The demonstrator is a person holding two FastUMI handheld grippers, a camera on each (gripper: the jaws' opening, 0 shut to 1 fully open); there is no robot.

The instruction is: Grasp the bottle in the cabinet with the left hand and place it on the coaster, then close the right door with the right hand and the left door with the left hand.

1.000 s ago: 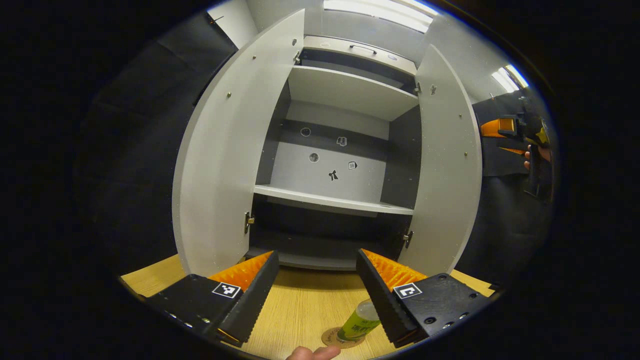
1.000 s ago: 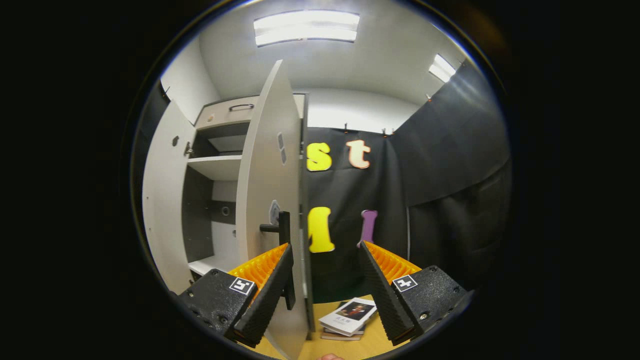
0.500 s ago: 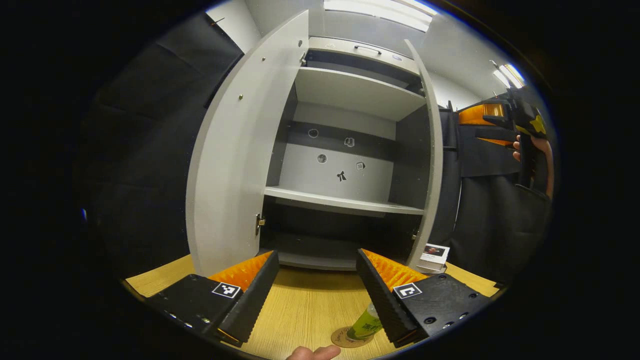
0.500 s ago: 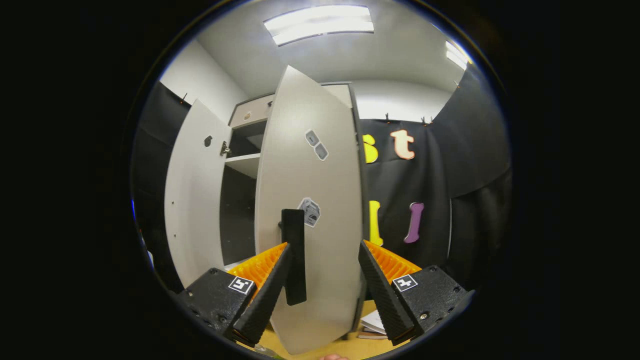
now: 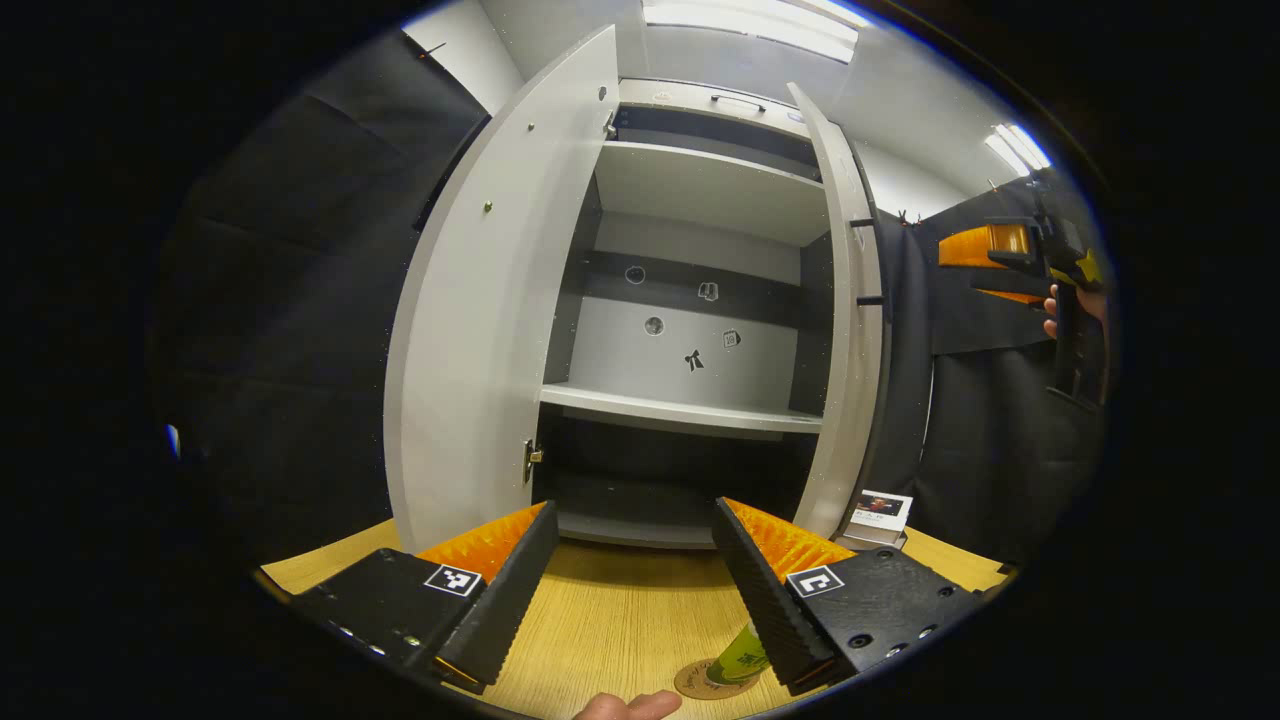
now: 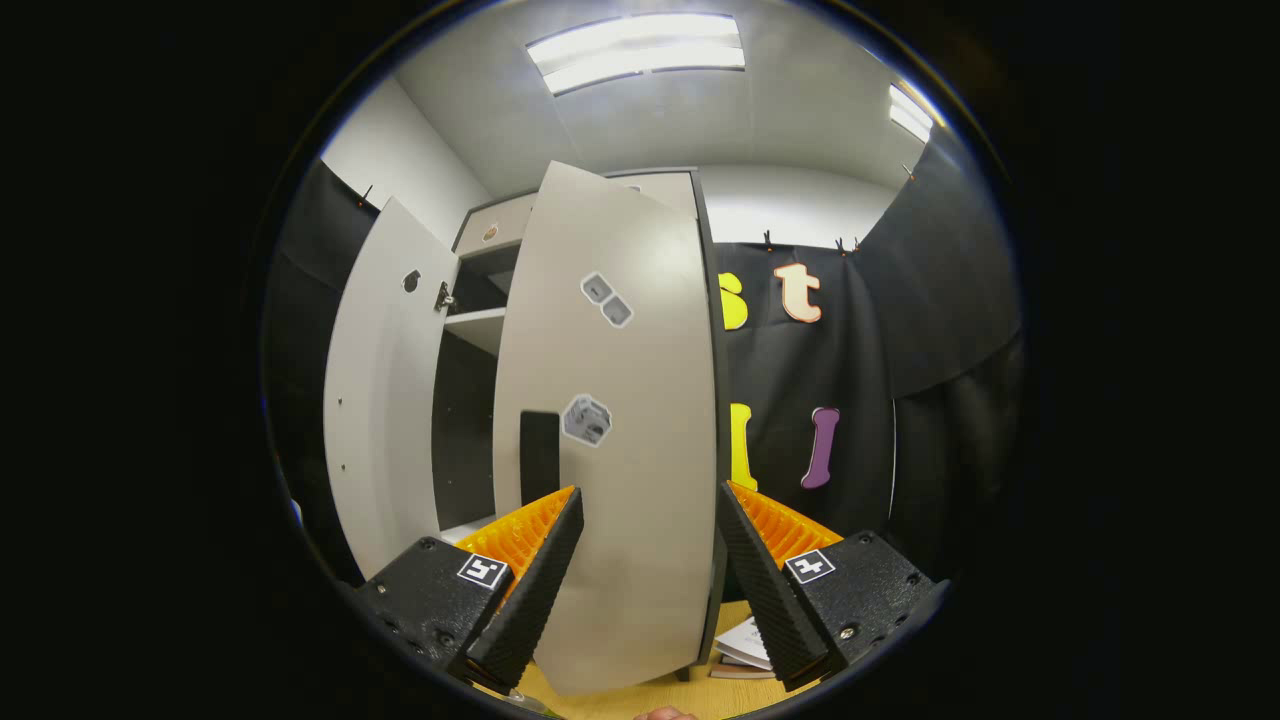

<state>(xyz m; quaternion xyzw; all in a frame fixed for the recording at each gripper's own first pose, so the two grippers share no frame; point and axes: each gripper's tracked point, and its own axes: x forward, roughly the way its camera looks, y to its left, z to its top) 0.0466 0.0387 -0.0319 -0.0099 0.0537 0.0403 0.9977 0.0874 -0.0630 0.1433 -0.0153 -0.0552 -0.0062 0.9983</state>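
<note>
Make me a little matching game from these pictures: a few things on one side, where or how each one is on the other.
Things:
1. bottle
2. right door
3. left door
4. books

States:
A. swung wide open
B. lying on the table beside the cabinet
C. standing on the coaster
D. partly swung towards shut

Pairs: 1-C, 2-D, 3-A, 4-B

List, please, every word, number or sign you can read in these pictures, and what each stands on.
No text here can be read.
Green plastic bottle, label: too blurred to read.
White booklet, cover: print too small to read.
Grey stickers on the grey right cabinet door: too small to tell whether they carry words.
</note>
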